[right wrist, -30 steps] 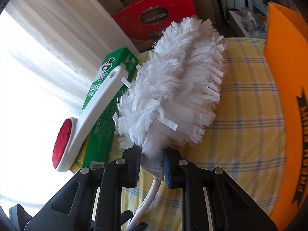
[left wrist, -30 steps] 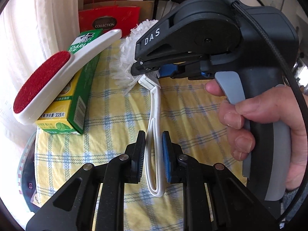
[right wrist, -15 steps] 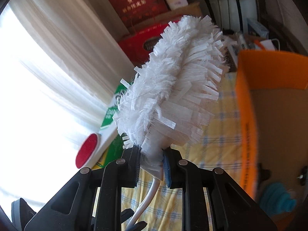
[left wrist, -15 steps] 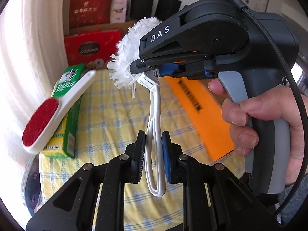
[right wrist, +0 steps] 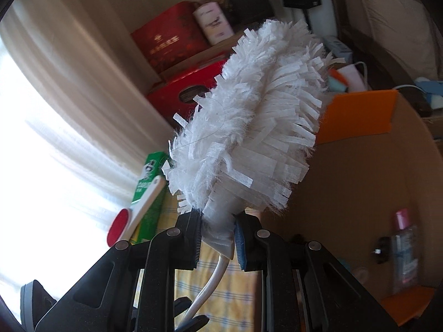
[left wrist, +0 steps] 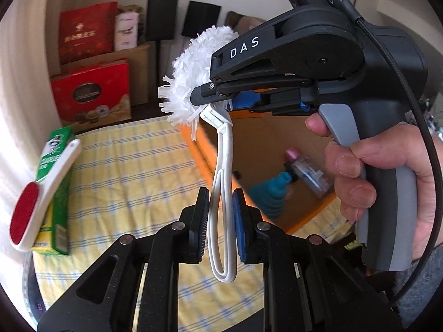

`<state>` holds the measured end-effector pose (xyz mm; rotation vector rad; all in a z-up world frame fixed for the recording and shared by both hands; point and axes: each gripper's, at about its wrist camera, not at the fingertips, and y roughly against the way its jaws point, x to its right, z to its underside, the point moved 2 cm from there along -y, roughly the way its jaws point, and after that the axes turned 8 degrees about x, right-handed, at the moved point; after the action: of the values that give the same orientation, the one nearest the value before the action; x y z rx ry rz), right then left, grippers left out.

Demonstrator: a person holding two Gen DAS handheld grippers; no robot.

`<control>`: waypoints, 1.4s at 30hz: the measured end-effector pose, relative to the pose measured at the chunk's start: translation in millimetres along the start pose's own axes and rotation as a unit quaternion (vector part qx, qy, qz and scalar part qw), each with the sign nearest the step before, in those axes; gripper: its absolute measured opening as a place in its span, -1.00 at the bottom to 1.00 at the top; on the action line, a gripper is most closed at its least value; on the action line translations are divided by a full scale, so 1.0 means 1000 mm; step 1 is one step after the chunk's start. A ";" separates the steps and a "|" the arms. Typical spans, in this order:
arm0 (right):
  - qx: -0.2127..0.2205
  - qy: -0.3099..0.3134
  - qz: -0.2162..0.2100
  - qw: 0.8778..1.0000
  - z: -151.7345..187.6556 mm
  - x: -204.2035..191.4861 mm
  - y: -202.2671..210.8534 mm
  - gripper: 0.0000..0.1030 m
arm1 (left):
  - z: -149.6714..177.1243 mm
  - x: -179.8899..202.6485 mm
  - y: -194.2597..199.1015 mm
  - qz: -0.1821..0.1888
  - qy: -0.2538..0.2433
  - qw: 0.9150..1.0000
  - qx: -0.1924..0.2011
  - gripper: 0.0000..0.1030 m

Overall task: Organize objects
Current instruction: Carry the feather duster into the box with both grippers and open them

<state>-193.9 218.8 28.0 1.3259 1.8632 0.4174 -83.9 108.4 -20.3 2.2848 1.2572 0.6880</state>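
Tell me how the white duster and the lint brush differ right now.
The duster is held in the air; the lint brush rests on a green carton. The duster's head is fluffy white strips; the lint brush's pad is flat and red. Both have white plastic handles.

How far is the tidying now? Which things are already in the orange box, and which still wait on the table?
Done: a teal item and a clear bottle lie in the orange box.
In hand: the white duster, lifted off the table. The left gripper holds its handle loop; the right gripper clamps its neck.
Left: the lint brush resting on the green carton, both outside the box.
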 end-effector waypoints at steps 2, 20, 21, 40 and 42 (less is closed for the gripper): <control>0.003 -0.011 0.007 1.000 -0.003 0.015 0.008 -0.63 | -0.002 0.012 -0.006 0.009 -0.008 1.000 -0.004 -0.69; -0.009 -0.098 0.023 0.995 -0.007 0.108 0.027 -0.62 | -0.007 0.068 -0.055 0.040 -0.052 0.997 -0.043 -0.69; -0.010 -0.101 0.023 0.995 -0.007 0.109 0.026 -0.62 | -0.007 0.069 -0.057 0.040 -0.052 0.997 -0.045 -0.69; -0.037 -0.157 0.025 0.987 -0.001 0.151 -0.002 -0.64 | -0.017 0.046 -0.044 0.037 -0.026 0.998 -0.039 -0.29; -0.039 -0.158 0.028 0.986 0.000 0.150 -0.006 -0.64 | -0.021 0.040 -0.039 0.032 -0.019 0.999 -0.034 -0.28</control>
<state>-218.0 351.7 -37.2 1.3099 1.5359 0.2866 -103.3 165.1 -18.6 2.2804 1.1313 0.6955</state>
